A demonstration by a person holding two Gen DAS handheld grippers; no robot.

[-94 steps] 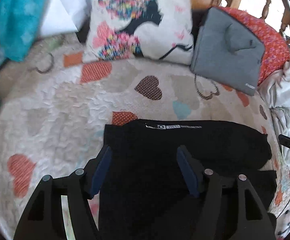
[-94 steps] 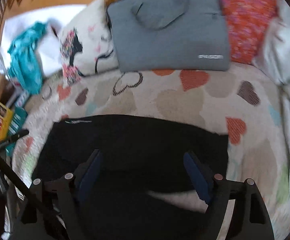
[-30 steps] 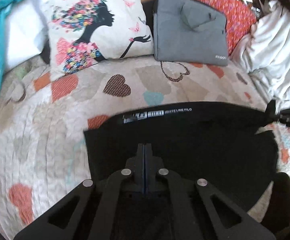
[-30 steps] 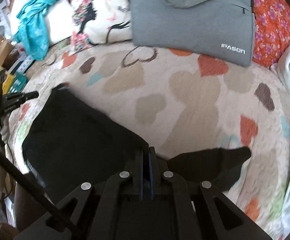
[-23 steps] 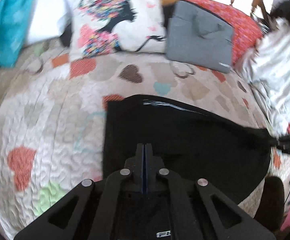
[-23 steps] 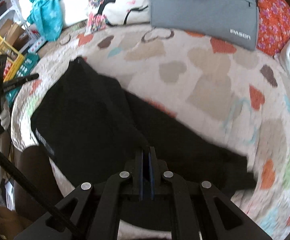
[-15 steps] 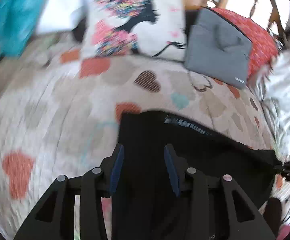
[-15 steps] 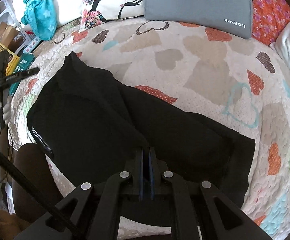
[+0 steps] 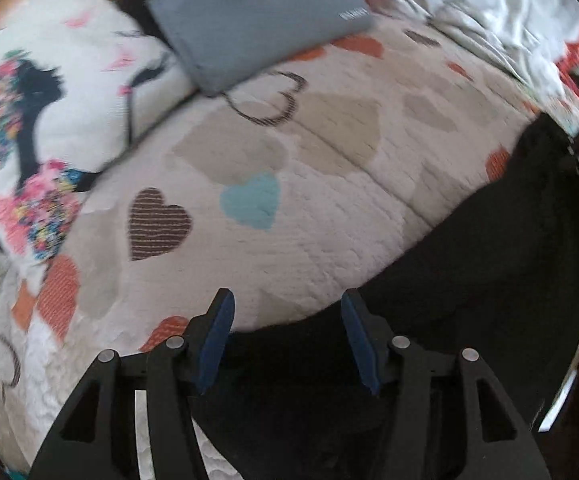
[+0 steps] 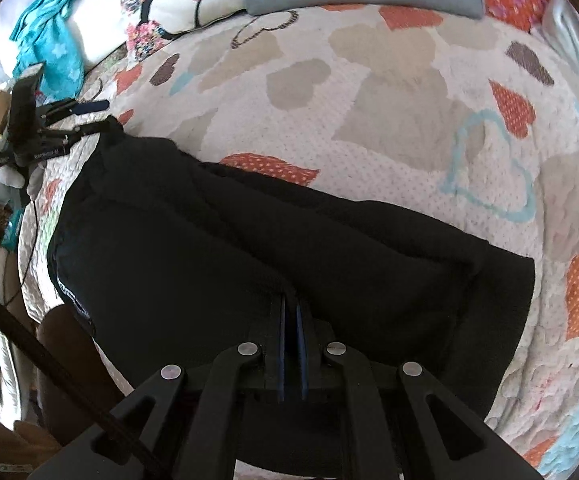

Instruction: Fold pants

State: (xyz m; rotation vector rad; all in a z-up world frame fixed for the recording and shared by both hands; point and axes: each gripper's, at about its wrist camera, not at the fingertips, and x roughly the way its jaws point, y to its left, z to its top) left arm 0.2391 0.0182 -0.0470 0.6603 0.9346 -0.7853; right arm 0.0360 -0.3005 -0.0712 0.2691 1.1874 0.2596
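at the left edge of the right wrist view the left gripper (image 10: 101,118) opens its jaws off the black pants (image 10: 249,264) spread mid-frame, while the right gripper (image 10: 291,312) at bottom centre pinches them shut, so tugging could undo the fold.

One pair of black pants (image 10: 273,240), one quilt (image 10: 389,92), one printed pillow (image 9: 49,120), one grey bag (image 9: 249,20), two grippers.
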